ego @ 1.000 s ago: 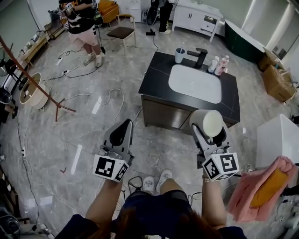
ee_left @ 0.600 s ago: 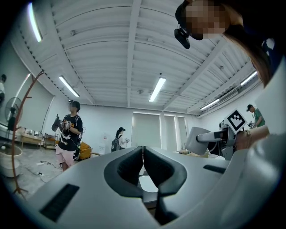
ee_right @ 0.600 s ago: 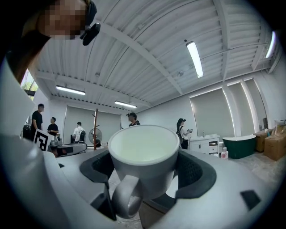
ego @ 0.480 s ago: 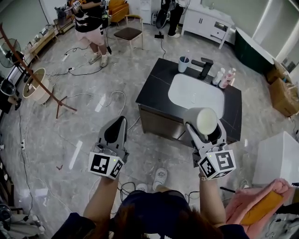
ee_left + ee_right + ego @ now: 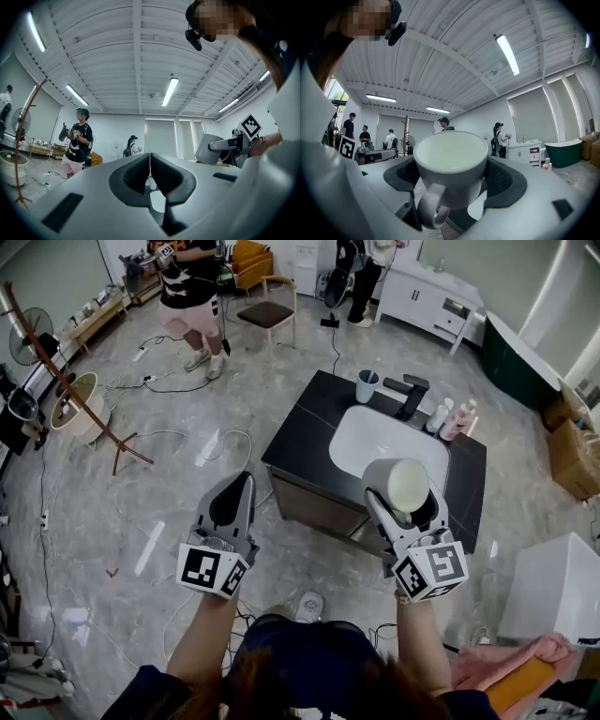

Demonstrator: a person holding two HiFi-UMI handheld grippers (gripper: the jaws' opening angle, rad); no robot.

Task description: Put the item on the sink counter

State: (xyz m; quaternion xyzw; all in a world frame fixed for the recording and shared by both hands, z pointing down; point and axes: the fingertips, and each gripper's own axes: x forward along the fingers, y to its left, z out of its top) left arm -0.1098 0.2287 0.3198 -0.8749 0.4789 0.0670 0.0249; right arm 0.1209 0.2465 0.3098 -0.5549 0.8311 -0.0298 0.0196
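a white mug [image 5: 405,482] is hanging mouth up in the right gripper [image 5: 407,507], handle facing near, above the black sink counter's [image 5: 305,418] near edge.

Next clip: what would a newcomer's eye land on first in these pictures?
The white mug clamped in the right gripper, handle toward the person, stands out first, at the head view's lower right. Just beyond it sits the black sink counter with its white basin, standing alone on the grey marble floor. The left gripper is shut and empty at lower left.
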